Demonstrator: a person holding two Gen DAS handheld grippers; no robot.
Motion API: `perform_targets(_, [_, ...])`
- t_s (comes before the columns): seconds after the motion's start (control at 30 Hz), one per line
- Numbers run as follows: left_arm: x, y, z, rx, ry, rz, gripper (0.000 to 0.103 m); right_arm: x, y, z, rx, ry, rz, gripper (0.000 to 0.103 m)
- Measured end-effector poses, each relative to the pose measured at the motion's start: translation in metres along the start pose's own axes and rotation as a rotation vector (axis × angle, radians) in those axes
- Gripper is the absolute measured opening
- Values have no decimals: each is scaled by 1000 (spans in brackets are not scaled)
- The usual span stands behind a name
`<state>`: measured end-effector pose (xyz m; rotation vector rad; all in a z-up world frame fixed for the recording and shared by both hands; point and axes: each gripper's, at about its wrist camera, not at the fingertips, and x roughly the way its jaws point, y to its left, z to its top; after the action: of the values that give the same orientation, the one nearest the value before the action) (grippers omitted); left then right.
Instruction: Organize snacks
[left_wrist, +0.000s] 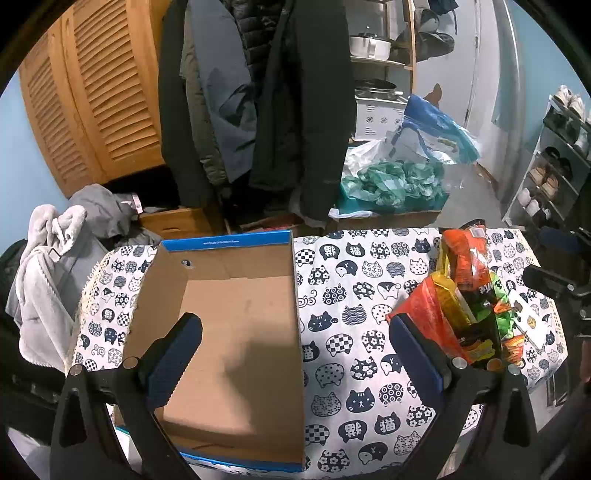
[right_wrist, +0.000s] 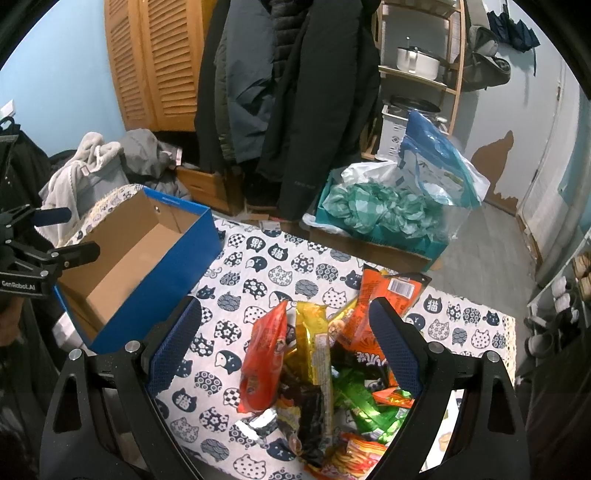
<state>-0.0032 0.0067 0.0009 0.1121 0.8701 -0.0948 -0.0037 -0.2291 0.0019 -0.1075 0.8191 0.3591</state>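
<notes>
An open blue cardboard box (left_wrist: 236, 314), with nothing inside, stands on the left of the cat-print tablecloth (left_wrist: 351, 302); it also shows in the right wrist view (right_wrist: 147, 258). A pile of snack packets (right_wrist: 325, 362), orange, yellow, green and black, lies on the right; in the left wrist view the pile (left_wrist: 469, 295) is at right. My left gripper (left_wrist: 295, 328) is open and holds nothing, above the box's right wall. My right gripper (right_wrist: 286, 314) is open and holds nothing, above the snack pile. The left gripper also shows in the right wrist view (right_wrist: 62, 236) at the far left.
Dark coats (left_wrist: 258, 92) hang behind the table. A wooden louvred cabinet (left_wrist: 92, 92) stands at the back left. Grey clothes (left_wrist: 55, 258) lie left of the table. A carton with green bags (right_wrist: 380, 214) is behind the table. A shoe rack (left_wrist: 550, 166) stands at right.
</notes>
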Motion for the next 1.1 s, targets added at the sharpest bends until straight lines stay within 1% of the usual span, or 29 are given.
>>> perform_targets(1.03, [0,-6,-3,2,10,-9,102,0,0,1,-3,8,-1,91])
perform_targets(1.1, [0,-6,-3,1,10,-9,102,2,-3,-4,-5,9,1,91])
